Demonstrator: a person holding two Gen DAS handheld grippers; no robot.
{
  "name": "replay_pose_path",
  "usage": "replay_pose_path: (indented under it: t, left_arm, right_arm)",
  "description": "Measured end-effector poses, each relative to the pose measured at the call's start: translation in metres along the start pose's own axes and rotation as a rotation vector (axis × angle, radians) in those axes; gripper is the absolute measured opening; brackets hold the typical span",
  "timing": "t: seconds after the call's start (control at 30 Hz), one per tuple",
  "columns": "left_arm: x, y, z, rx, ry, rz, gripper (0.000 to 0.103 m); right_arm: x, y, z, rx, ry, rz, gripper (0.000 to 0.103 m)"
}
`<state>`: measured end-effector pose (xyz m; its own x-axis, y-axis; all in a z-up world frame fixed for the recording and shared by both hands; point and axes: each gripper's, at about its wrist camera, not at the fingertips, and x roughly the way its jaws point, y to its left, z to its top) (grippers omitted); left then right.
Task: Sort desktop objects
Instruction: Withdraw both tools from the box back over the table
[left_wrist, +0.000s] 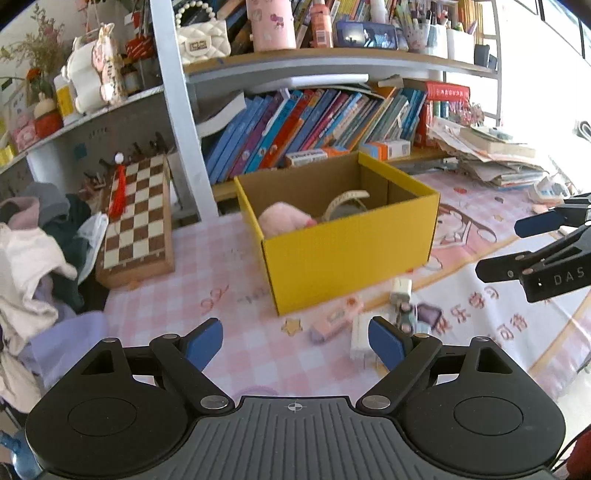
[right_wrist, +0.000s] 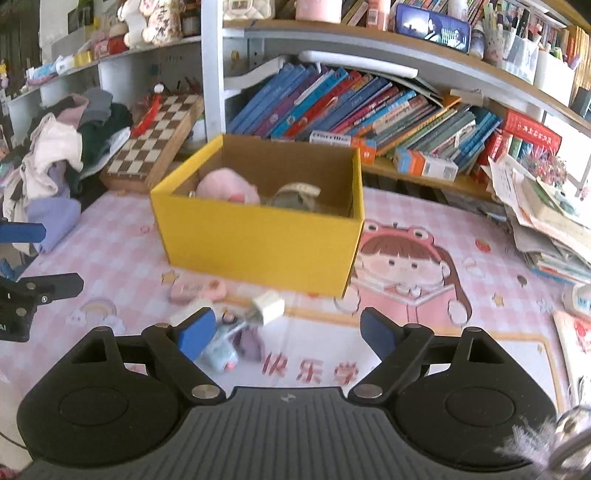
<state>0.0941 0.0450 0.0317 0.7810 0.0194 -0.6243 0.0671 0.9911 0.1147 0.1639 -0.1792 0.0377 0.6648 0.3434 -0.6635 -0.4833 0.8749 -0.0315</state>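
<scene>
Before the open yellow cardboard box (right_wrist: 258, 240), a flat pink rectangular case (right_wrist: 197, 290) lay lengthwise along its front wall; only the right view showed a small pale-blue plush toy (right_wrist: 221, 354). Both grippers' fingers (left_wrist: 205, 341) (right_wrist: 376, 332) were spread, empty.

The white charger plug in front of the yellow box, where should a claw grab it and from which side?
Probably across the charger's flat white body, coming from above and the near side. It lies tilted on the mat among small clutter, its metal end toward the pile, so the blocky sides look like the cleanest faces for the right claw.

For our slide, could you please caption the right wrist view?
Open right gripper above small items by a yellow box.
</scene>
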Motion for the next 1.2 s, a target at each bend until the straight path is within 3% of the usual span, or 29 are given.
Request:
replay_pose_path:
  t: [0.47,0.93,1.2]
  left_arm:
    - [-0.011,0.000,-0.043,-0.012,0.066,-0.030,0.088]
    - [-0.007,-0.026,-0.068,0.043,0.137,-0.106,0.088]
    - [-0.010,-0.028,-0.070,0.051,0.134,-0.107,0.088]
  right_arm:
    - [-0.008,0.035,-0.049,0.023,0.059,-0.050,0.089]
    - [-0.010,0.053,-0.077,0.028,0.130,-0.038,0.091]
    - [-0.010,0.059,-0.079,0.009,0.133,-0.030,0.092]
